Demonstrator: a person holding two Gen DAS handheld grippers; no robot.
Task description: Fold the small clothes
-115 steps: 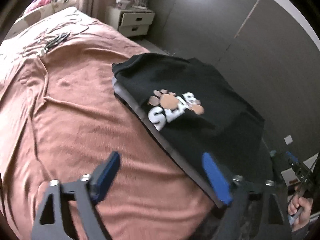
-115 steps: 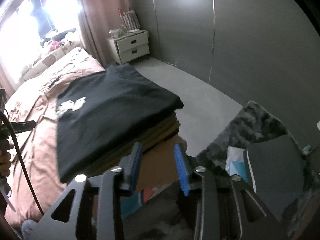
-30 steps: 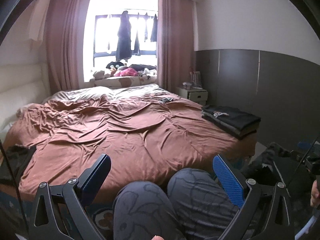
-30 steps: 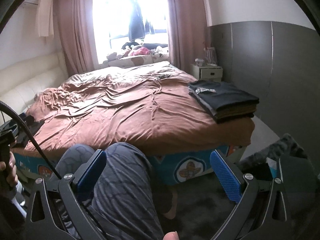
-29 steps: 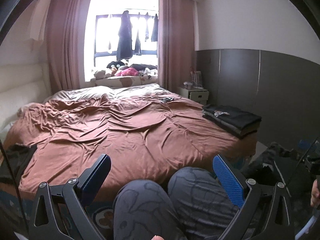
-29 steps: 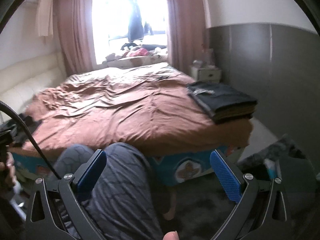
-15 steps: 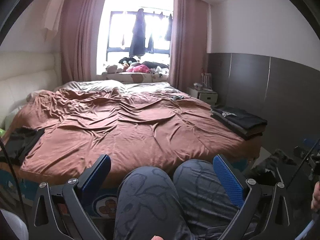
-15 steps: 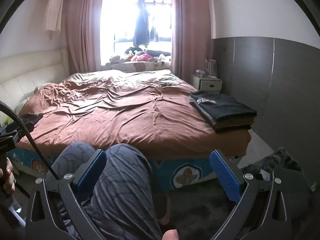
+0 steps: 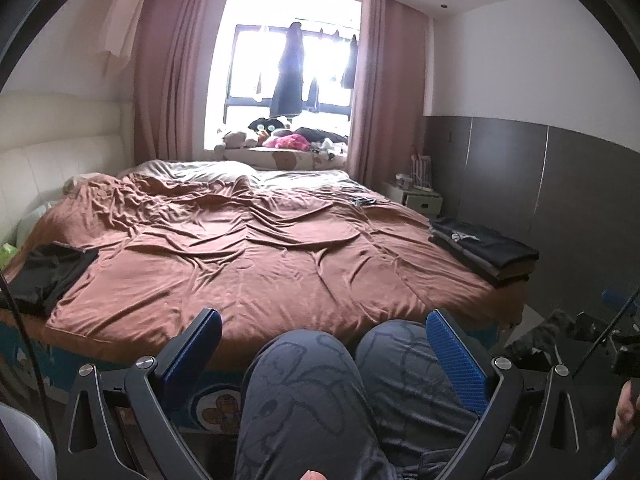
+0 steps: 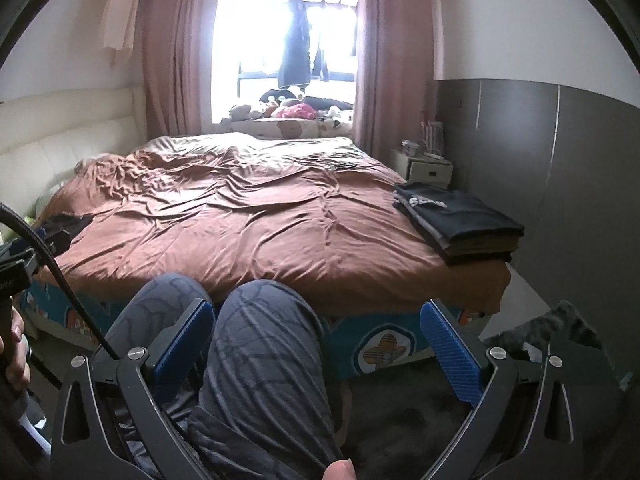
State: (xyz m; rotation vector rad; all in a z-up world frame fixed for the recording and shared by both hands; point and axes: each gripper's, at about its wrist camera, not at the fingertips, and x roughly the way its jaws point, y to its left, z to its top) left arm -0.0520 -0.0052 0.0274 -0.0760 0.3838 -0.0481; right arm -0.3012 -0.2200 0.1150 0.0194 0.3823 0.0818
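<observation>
A stack of folded dark clothes [image 9: 486, 249] [image 10: 460, 218] rests on the right front corner of the bed, a black shirt with a white print on top. A loose dark garment [image 9: 44, 270] [image 10: 62, 222] lies at the bed's left front corner. My left gripper [image 9: 324, 350] is open and empty, held over the person's knees [image 9: 316, 364], well back from the bed. My right gripper [image 10: 316, 338] is likewise open and empty above the knees [image 10: 256, 320].
The bed [image 9: 256, 256] [image 10: 248, 216] has a rumpled brown cover. A white nightstand [image 9: 418, 202] [image 10: 426, 168] stands at the far right, beside a grey panelled wall [image 10: 560, 168]. Soft toys line the windowsill [image 9: 280, 140]. A dark rug [image 10: 420, 400] covers the floor.
Both grippers let go of the stack, pulled far back from the bed and opened wide. In the last second both views tilted up and panned slightly left.
</observation>
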